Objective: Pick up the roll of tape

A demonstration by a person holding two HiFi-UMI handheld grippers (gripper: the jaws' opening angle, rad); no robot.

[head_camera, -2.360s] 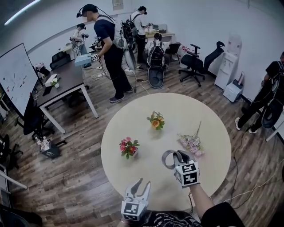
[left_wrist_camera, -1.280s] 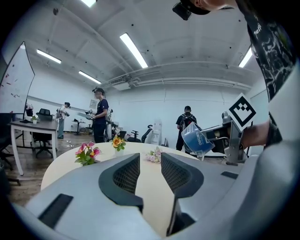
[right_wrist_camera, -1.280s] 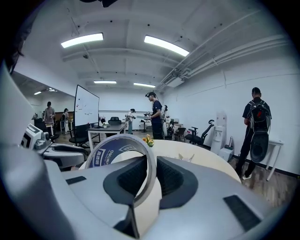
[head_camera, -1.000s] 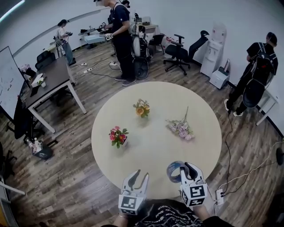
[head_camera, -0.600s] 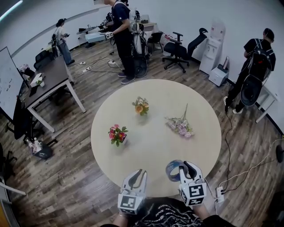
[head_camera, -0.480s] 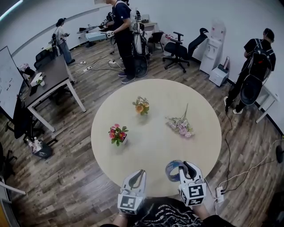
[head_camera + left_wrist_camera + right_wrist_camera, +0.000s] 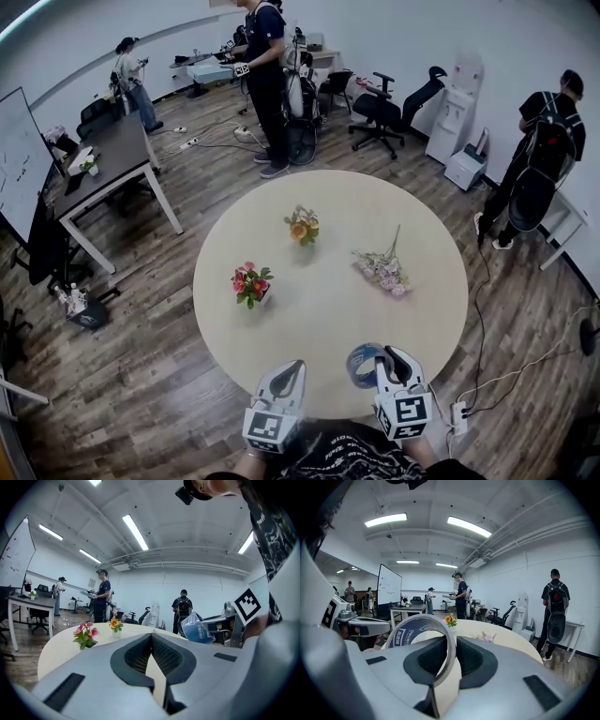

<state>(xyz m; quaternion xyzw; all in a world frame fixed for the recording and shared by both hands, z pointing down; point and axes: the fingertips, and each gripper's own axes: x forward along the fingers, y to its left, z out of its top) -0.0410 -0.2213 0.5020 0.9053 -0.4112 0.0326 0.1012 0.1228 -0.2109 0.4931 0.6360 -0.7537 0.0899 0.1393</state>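
The roll of tape (image 7: 359,366), a grey ring with a blue printed core, is held off the table near its front edge. My right gripper (image 7: 375,358) is shut on its rim; in the right gripper view the ring (image 7: 404,632) stands on edge between the two dark pads of that gripper (image 7: 453,641). My left gripper (image 7: 292,367) hovers beside it to the left. Its jaws have just been closing and now meet with nothing between them (image 7: 151,637). From the left gripper view the tape (image 7: 196,628) shows at the right.
The round beige table (image 7: 328,309) carries a pink-and-red posy (image 7: 249,283), an orange posy (image 7: 303,226) and a loose pink bunch (image 7: 382,270). People stand beyond the table (image 7: 267,84) and at the right (image 7: 539,159). Office chairs and a desk (image 7: 112,159) lie farther off.
The left gripper's jaws went from an open V to fully shut. The right gripper, earlier farther in over the table, now holds the tape by the near edge.
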